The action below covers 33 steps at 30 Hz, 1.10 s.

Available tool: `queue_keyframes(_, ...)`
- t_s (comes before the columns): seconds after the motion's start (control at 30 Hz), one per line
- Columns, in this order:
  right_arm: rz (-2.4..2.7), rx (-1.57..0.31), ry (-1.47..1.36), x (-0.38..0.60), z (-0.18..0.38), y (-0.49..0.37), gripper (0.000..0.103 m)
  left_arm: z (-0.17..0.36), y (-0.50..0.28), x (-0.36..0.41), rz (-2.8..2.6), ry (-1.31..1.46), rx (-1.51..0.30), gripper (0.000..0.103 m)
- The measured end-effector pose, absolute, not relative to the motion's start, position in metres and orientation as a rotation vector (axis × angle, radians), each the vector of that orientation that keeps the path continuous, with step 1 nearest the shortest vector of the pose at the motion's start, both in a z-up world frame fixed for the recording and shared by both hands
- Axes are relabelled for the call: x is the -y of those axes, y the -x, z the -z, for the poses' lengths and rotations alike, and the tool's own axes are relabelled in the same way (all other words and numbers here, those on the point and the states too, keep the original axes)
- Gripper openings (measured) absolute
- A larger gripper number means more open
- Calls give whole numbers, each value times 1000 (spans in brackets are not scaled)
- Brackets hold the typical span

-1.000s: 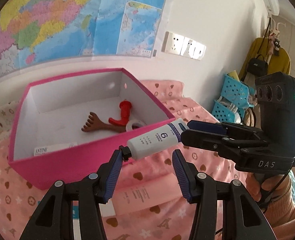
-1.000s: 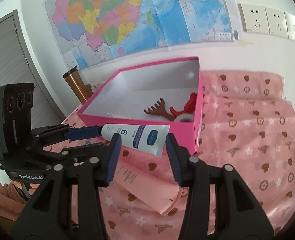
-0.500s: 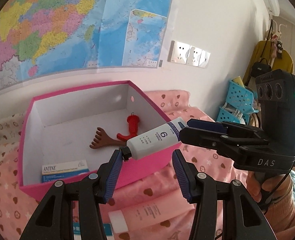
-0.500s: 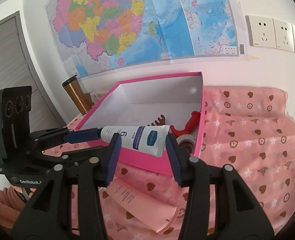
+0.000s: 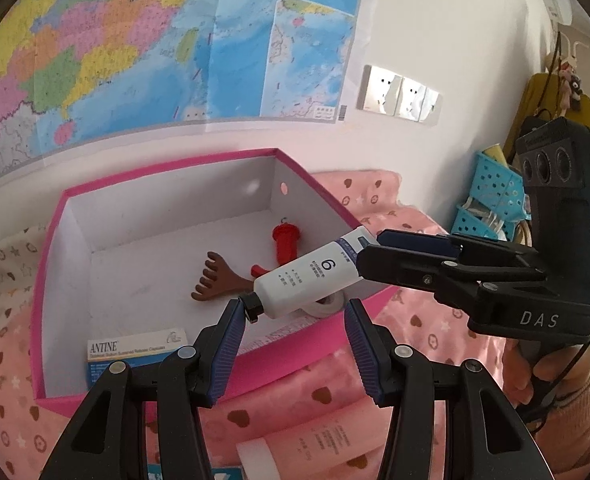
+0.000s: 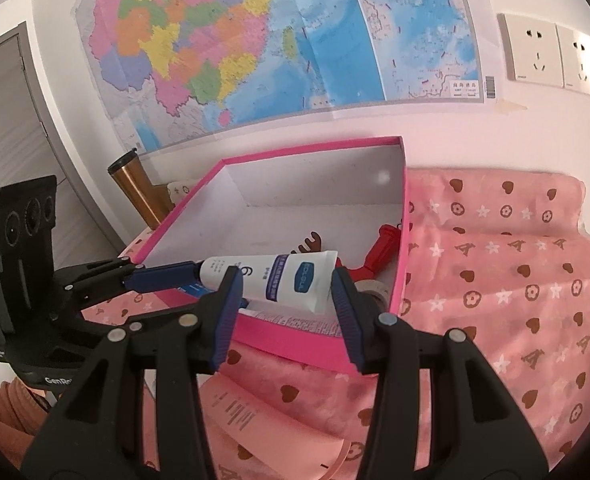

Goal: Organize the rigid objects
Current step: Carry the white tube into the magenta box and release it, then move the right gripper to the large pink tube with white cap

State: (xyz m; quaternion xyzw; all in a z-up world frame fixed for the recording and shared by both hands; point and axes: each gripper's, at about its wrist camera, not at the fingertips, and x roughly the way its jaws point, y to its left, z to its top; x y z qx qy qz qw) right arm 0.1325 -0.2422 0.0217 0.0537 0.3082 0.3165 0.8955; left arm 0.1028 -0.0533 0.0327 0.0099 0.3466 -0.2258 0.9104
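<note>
My right tongs (image 6: 287,276) are clamped across the flat crimped end of the white tube (image 5: 311,280) marked "6". They hold it in the air, tilted, with its black cap lowest. It hangs over the near right part of the open pink box (image 5: 167,168), above the box's near wall. My left tongs (image 5: 295,312) stand apart. The cap touches the inner pad of one finger and the other finger is well clear of it.

Down in the box I see a brown antler-shaped piece (image 5: 219,284) on the white floor. A red piece (image 5: 285,240) lies just beside it, towards the right wall. A roll of tape (image 5: 329,306) shows partly under the tube. A flat carton printed "ANTINE" (image 5: 135,350) lies against the near wall, towards the left corner.

The box rests on the tabletop's pink patterned cloth (image 6: 495,280), close to the edge along the wall. On the cloth in front of it lies a pink tube (image 5: 315,444). A copper-coloured flask (image 6: 135,188) stands beyond the box's far left corner.
</note>
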Motion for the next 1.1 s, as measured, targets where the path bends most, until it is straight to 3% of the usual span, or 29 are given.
queue_keyframes(0.73,-623,-733,-90,223,2,-160,50,-14,-133,43,429,14,-789,52)
queue_keyframes(1.1,-615,-700,-102,235,0,-147,50,-23,-109,37,423,-1,-719,52)
